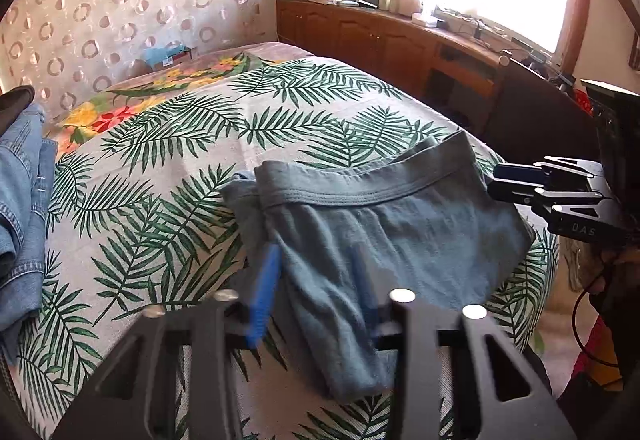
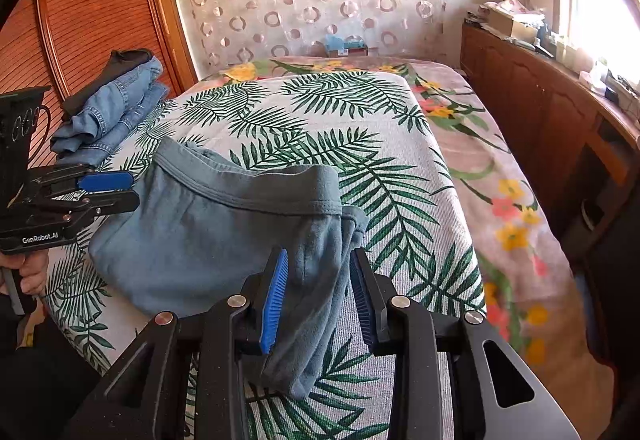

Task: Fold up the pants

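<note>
Grey-blue pants (image 1: pixel 400 224) (image 2: pixel 200 240) lie folded on the palm-leaf bed cover (image 1: pixel 180 160) (image 2: pixel 320 112), elastic waistband (image 1: pixel 360 184) towards the far side. In the left wrist view my left gripper (image 1: pixel 316 252) has a bunched fold of the pants' near left part between its blue pads, which press on it. The right wrist view shows my right gripper (image 2: pixel 319 254) shut on the bunched right end of the pants, cloth hanging below the pads. Each gripper shows in the other's view, at the side edge of the pants: the left gripper (image 2: pixel 134 189), the right gripper (image 1: pixel 494 182).
A stack of folded blue jeans (image 1: pixel 20 180) (image 2: pixel 116 100) sits at the bed's left edge. A long wooden cabinet (image 1: pixel 380 36) (image 2: pixel 540 112) with clutter runs under the window along the right. A slatted wooden door (image 2: pixel 80 0) stands behind the jeans. A person's hand (image 2: pixel 34 272) holds the left gripper's handle.
</note>
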`<state>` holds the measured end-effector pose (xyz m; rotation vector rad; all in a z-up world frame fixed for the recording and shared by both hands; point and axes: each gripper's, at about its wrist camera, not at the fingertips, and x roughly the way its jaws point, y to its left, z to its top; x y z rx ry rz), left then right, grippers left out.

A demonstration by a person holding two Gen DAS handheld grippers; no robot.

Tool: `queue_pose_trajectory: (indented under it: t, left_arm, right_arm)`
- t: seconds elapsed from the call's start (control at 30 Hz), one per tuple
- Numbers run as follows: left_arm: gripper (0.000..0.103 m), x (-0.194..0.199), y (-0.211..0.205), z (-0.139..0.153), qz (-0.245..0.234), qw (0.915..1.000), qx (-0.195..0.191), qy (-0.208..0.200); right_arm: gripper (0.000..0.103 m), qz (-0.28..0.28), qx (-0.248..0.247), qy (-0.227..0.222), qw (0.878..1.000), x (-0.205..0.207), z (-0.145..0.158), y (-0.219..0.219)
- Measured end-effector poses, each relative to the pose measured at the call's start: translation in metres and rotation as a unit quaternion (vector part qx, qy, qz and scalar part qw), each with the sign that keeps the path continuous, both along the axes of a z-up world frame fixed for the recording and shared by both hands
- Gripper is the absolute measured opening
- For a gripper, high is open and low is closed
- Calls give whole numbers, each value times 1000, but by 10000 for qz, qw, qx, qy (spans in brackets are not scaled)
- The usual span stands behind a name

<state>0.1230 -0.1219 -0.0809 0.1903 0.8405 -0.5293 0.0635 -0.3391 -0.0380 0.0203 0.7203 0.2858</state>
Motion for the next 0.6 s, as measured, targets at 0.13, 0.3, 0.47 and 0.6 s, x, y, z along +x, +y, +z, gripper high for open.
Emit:
queue_pose_trajectory:
  t: [0.13, 0.3, 0.47, 0.6]
  left_arm:
    - [17, 3, -2, -1, 28, 10000, -39, 47]
    - [17, 7, -4, 0, 58, 9999, -89, 95]
    - [48, 8, -3, 3, 154, 9999, -46, 16]
    - [83, 8, 2, 7, 220, 9995, -208, -53]
  right_arm:
    - [33, -18, 15, -1, 10000, 0, 0, -1]
    - [33, -29, 23, -9, 10000, 0, 0, -3]
    - [33, -29, 39, -15, 10000, -1, 0, -3]
    - [33, -11, 44, -24, 10000, 0, 0, -1]
